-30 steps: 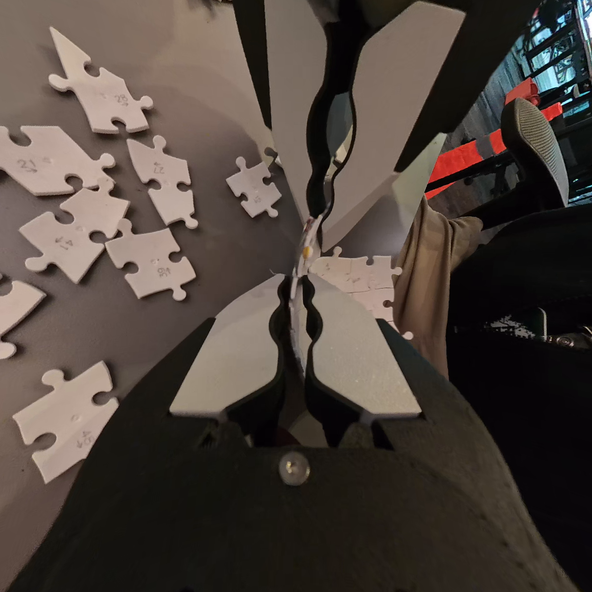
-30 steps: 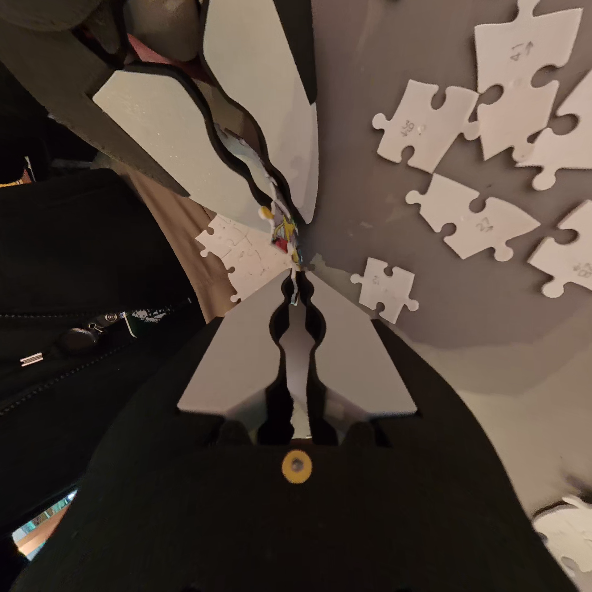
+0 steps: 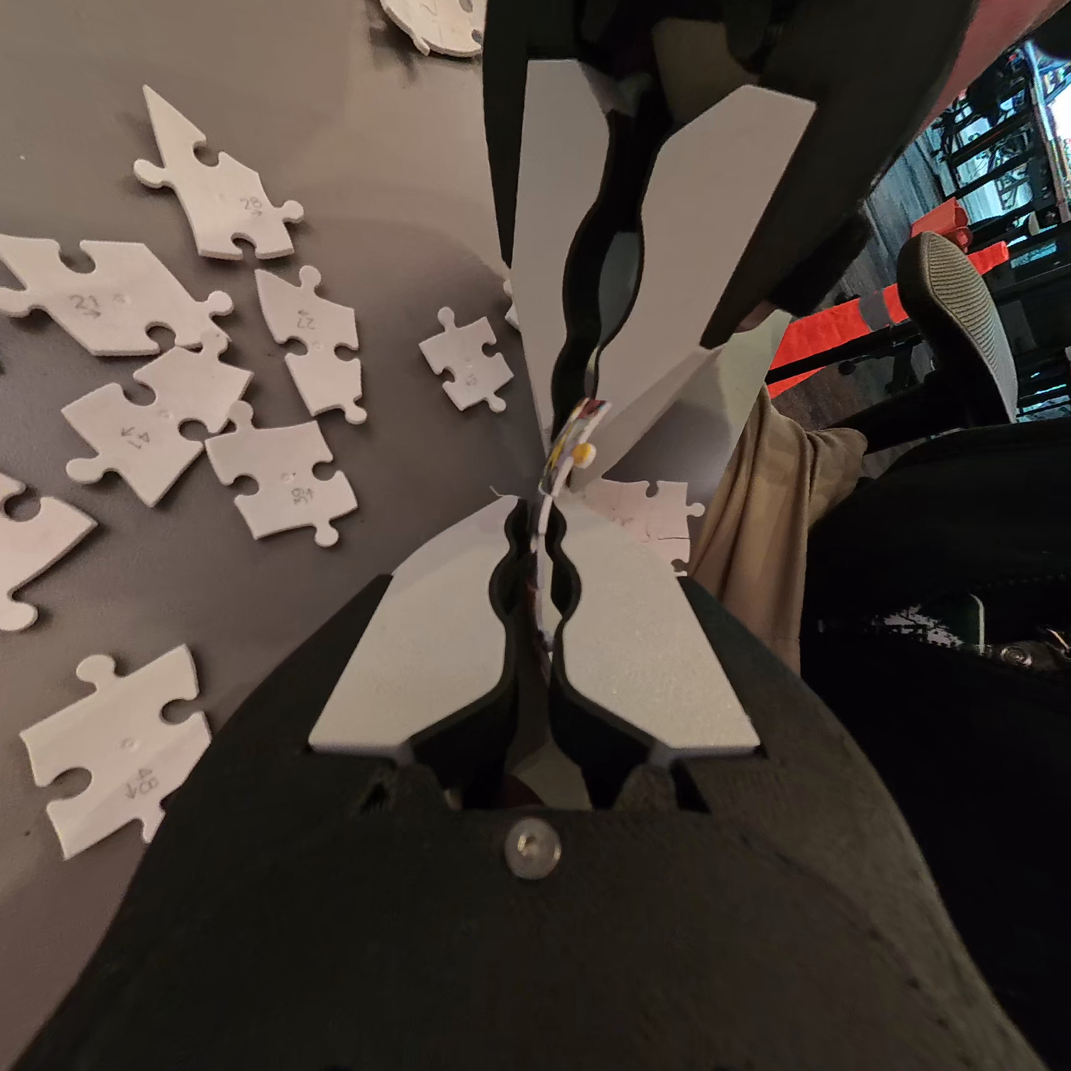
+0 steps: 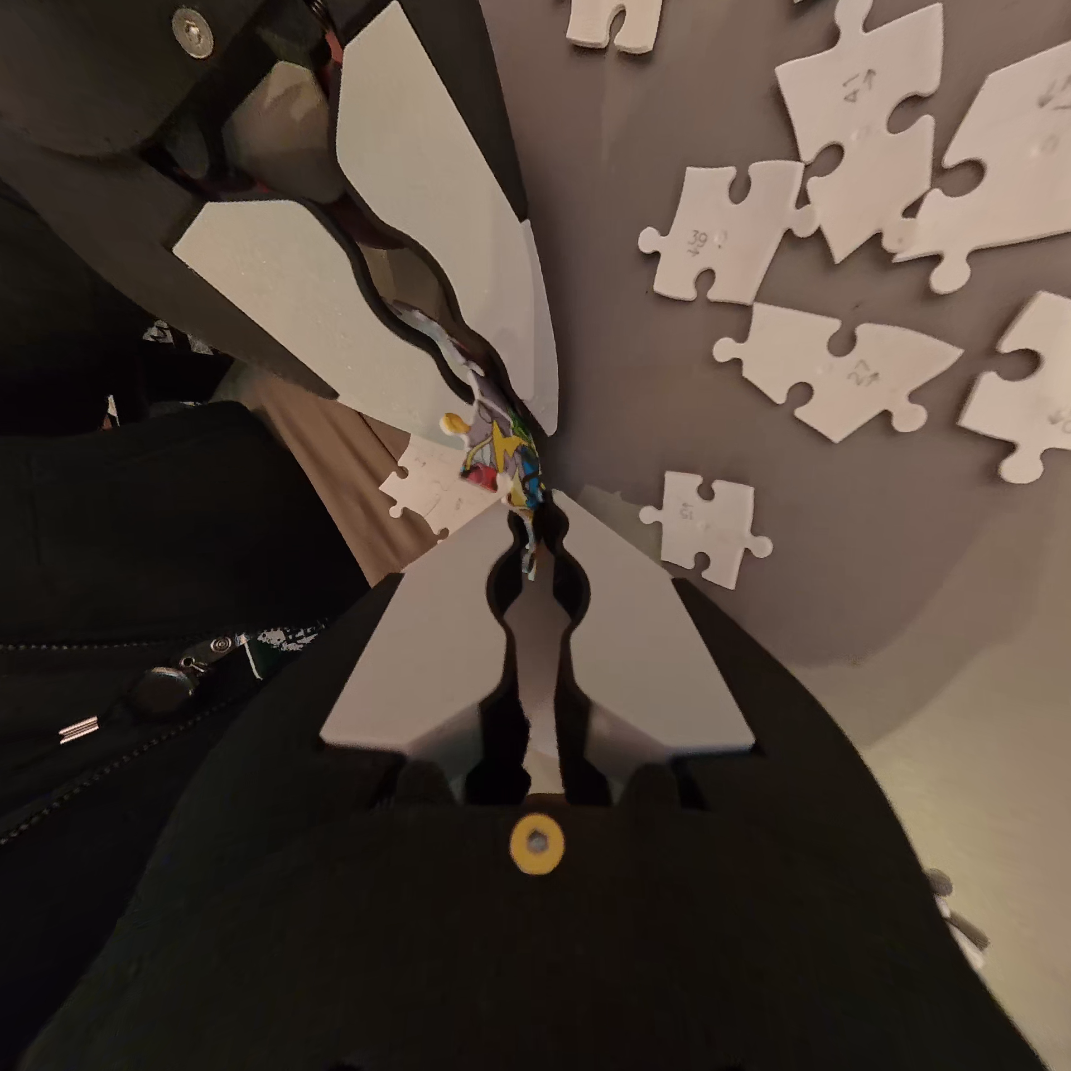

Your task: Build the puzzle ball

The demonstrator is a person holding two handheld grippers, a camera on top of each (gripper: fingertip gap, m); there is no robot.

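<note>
My left gripper and right gripper meet tip to tip above the grey table. Each is shut on a thin puzzle piece seen edge-on. The left gripper's piece shows its colourful printed face in the right wrist view. The right gripper's piece touches it at the tips. In the left wrist view the right gripper comes down from the top. In the right wrist view the left gripper comes in from the upper left. Several loose white pieces lie face down.
A small joined group of pieces lies at the table's near edge by a person's beige trousers. A rounded white part sits at the far edge of the view. An office chair stands beyond the table. Both grippers' tips are close together, under 4 cm apart.
Both grippers stay shut and tip to tip. The views have shifted slightly, and more of the colourful face of the held piece shows in the right wrist view.
</note>
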